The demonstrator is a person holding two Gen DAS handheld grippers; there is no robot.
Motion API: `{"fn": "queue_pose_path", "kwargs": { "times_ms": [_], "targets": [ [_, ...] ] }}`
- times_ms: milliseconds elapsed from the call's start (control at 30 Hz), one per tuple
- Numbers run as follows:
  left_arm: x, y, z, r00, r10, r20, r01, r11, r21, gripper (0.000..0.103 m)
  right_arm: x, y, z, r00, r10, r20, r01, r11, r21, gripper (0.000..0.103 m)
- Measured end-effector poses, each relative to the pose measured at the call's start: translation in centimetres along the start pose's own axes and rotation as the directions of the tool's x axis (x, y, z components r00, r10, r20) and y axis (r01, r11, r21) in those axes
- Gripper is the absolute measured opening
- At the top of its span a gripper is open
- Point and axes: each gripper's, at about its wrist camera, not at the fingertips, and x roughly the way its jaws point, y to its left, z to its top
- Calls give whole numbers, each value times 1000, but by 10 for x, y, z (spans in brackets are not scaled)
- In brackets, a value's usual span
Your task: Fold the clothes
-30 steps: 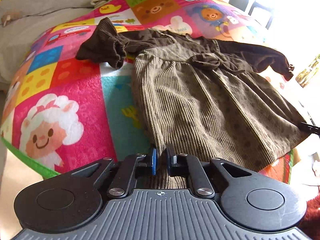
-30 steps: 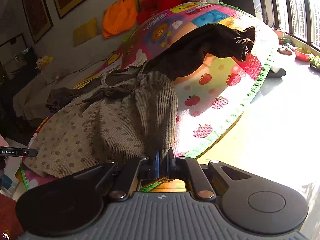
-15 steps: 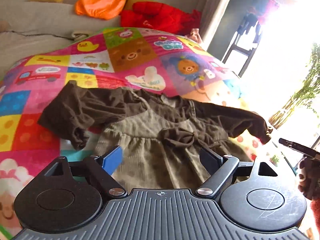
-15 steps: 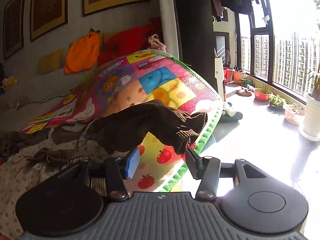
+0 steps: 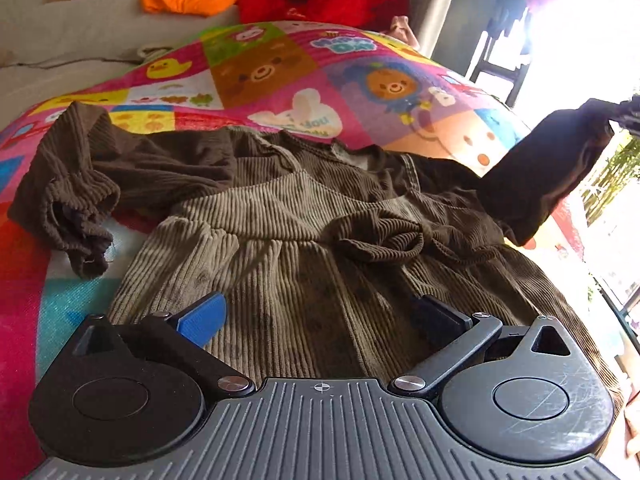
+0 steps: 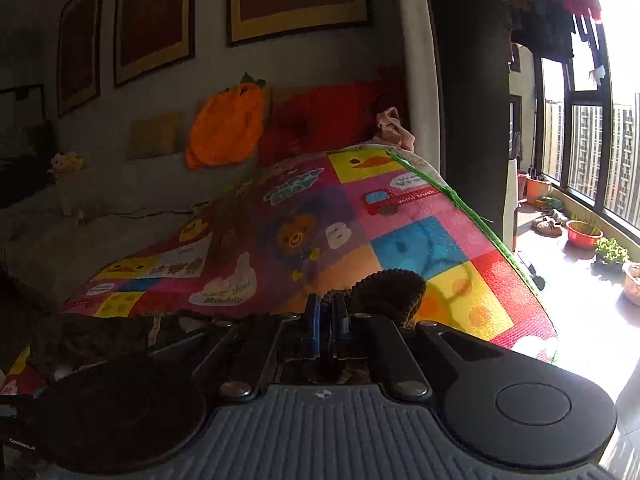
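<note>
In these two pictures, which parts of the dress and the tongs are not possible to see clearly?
- Dress hem: left wrist view, hidden behind the left tongs body.
- Right sleeve cuff: left wrist view, lost in window glare; right tongs cut by the edge.
- Sleeve end: right wrist view, mostly hidden behind the right tongs.
- Dress body: right wrist view, too dark.

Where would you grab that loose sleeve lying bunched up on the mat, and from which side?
Grip the sleeve at its gathered cuff, which lies crumpled on the mat beside the dress. Probably come from the outer side, away from the skirt: the cuff's folds stand up thick there, and the open left gripper is already nearby.
</note>
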Motion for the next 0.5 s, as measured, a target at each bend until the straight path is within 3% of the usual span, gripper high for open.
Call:
{"fn": "queue_pose_path", "kwargs": {
  "times_ms": [100, 200, 333, 400, 500],
  "targets": [
    [-1, 2, -1, 1000, -12, 6, 12, 1000, -13, 103, 25, 55, 41, 988, 154, 4, -154, 987, -42, 5],
    [-1, 4, -1, 1000, -23, 9, 24, 999, -25, 103, 58, 112, 57, 970, 244, -17, -244, 963, -110, 5],
    [-2, 4, 0, 999, -34, -1, 34, 999, -31, 103, 104, 172, 57, 922, 369, -119, -383, 915, -125, 8],
    [0, 2, 1, 1000, -27, -13, 27, 1000, -15, 103, 110, 183, 56, 912, 388, -132, -404, 907, -119, 25],
    [1, -2, 2, 999, -19, -29, 20, 1000, 13, 103, 103, 178, 51, 898, 426, -110, -437, 895, -95, 39]
  ]
}}
